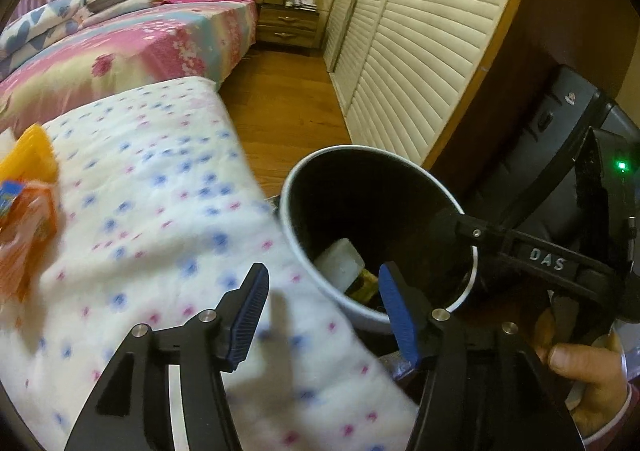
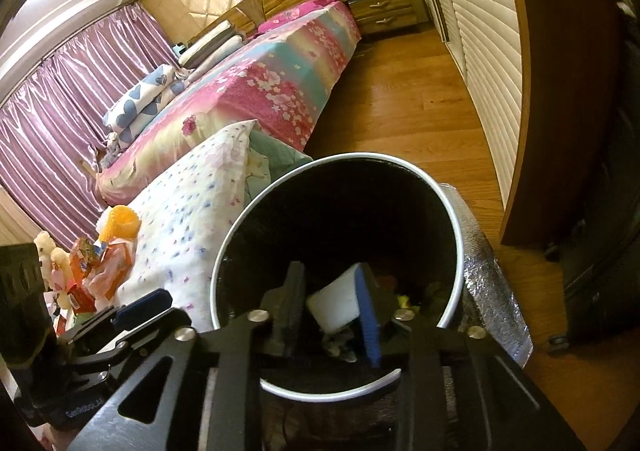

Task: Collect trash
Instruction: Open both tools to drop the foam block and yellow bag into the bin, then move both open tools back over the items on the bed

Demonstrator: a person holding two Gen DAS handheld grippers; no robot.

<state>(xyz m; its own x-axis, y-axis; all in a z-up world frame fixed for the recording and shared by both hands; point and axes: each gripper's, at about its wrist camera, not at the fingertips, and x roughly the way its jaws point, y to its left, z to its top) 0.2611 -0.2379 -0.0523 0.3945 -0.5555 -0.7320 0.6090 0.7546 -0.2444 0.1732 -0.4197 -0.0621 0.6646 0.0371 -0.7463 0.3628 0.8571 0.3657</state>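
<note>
- Bin (image 2: pixel 448 211), landmark for every position below: round and dark inside with a pale rim, it stands on the wooden floor (image 2: pixel 404 91) against the edge of the dotted white quilt (image 2: pixel 188 219).
- Your right gripper (image 2: pixel 332 303) hangs directly over the bin mouth. Its jaws stand apart with nothing pressed between the pads.
- White block-shaped piece (image 2: pixel 336 307): it sits inside the bin, seen through the gap of your right jaws, among other scraps too dark to name.
- Your left gripper (image 1: pixel 324 307) is on the quilt side of the bin, right finger over the rim, left finger over the quilt. The jaws are spread and empty.
- Remaining trash: orange wrappers (image 2: pixel 108 267) and a yellow ribbed roll (image 2: pixel 120 223) lie on the quilt, well apart from the bin on its far side from the shuttered wardrobe (image 2: pixel 492 63).
- Risk, collision: your two tools sit close together at the rim; swinging either across could knock the other or tip the bin.
- Risk, weak grasp: the wrappers look thin and crinkled, so a shallow pinch may slip and drop them short of the bin.
- Risk, snagging: closing low on a wrapper may catch the quilt too.
</note>
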